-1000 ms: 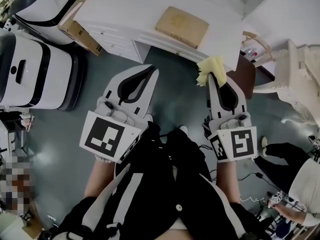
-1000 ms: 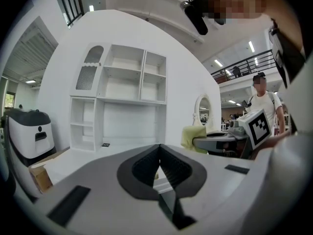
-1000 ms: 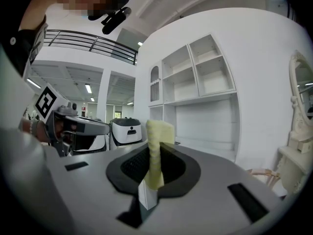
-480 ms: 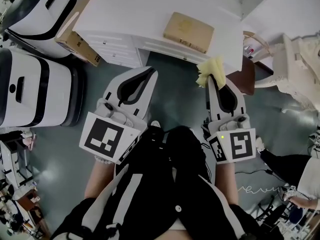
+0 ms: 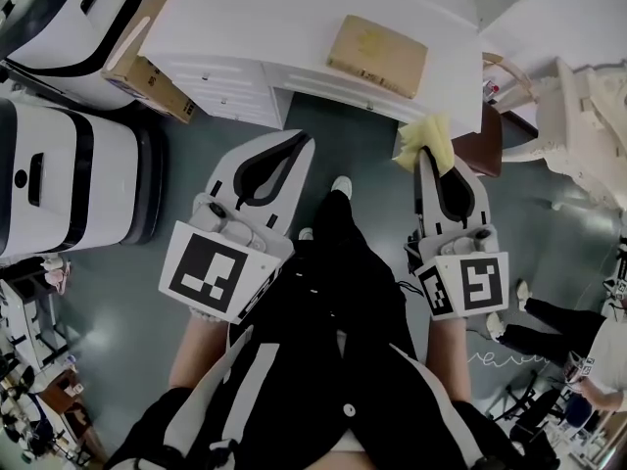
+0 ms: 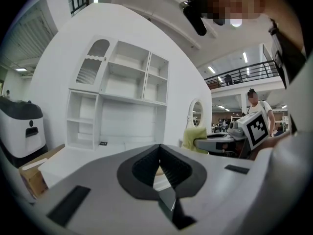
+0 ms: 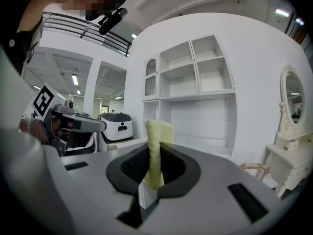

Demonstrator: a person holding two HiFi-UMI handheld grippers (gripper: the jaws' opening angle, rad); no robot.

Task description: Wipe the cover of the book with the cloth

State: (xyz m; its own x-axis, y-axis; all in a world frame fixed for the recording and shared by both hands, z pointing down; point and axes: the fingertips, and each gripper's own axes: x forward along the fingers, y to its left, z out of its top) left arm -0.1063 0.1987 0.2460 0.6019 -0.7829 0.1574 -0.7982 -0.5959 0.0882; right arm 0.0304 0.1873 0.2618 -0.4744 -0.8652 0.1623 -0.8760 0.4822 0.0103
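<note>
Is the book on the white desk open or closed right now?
Closed: the book lies flat on the white desk, showing only its tan cover, with no pages spread.

The print on the book (image 5: 378,56) cover is too small to read in the head view. The cardboard box (image 5: 147,62) and the brown chair seat (image 5: 502,143) are each partly hidden by the white desk (image 5: 245,18). The lower end of the cloth (image 7: 157,136) disappears between the pinched jaws of the right gripper (image 5: 428,157), while a second person (image 5: 588,360) and the white machine (image 5: 59,164) are cut off by the head view's edges.
</note>
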